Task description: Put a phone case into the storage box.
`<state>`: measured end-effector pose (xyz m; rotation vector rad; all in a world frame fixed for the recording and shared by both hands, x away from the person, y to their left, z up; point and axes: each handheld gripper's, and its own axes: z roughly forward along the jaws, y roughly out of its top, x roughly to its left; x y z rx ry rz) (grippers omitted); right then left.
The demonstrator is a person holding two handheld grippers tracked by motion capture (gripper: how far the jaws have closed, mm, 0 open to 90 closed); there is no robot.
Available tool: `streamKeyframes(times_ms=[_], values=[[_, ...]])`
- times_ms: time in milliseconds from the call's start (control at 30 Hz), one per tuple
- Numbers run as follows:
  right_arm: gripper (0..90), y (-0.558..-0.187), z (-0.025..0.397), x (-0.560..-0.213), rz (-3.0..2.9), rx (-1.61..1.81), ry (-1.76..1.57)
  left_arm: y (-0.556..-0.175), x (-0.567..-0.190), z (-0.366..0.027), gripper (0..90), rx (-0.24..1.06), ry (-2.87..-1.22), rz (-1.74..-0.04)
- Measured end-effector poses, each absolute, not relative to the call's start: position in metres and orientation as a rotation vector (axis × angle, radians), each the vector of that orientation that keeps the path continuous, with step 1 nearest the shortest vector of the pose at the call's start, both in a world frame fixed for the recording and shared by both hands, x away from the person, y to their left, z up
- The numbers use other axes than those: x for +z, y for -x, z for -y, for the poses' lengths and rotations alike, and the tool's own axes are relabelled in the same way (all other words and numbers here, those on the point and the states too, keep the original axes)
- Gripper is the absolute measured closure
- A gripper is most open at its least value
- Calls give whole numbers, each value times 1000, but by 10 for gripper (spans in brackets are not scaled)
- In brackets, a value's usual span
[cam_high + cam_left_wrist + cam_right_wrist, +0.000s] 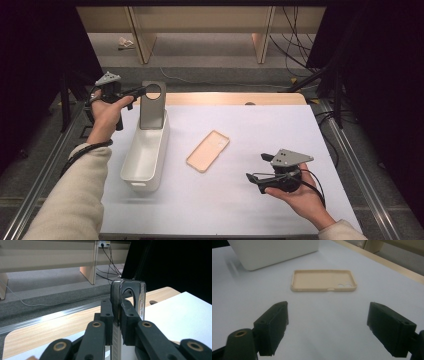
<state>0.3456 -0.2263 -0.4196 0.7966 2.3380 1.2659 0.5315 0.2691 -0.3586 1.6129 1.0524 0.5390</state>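
While the left claw (136, 92) pinches the grey case (152, 106) upright, the right claw (256, 170) gapes.

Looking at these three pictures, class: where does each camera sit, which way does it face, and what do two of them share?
High view: above the person's side, looking forward and down on the table; both forearms, left gripper, right gripper.
Left gripper view: rides that gripper, faces past the table edge toward the floor; jaws clamp a dark phone case.
Right gripper view: low over the table, jaws apart, facing the beige phone case and white bin.
Shared: high and right views show both.

Left gripper (141, 91) holds grey phone case (152, 106) above white bin (145, 165).
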Motion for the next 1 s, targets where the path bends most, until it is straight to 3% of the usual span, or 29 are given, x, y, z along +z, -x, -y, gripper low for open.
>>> streamKeyframes(times_ms=[1000], values=[[185,-347,227,-421,-2341,1268,-797,-549,-378,-270,815,518,-1609,-1112]])
